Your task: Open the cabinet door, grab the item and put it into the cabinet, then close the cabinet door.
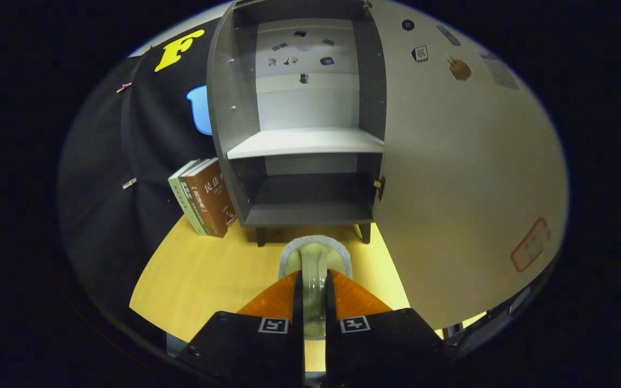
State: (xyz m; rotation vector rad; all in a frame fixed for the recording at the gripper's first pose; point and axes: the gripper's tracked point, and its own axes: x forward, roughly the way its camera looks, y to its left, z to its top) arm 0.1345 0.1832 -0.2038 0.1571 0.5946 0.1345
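Just the handheld two-finger gripper (314, 274) to go on here. The base is 2 chunky matte black housings (240, 347), 1 per side, with flat tops and angled outer edges. Each carries 1 small white square marker (273, 325) with a black blocky pattern, stuck right at the inner front corner. From there the 2 fingers (273, 299) run forward as smooth wedge-shaped plates that narrow to points, with thin dark strips lining their inner edges. The fingers sit close together, both pressed on a pale green grey-rimmed item (315, 257).
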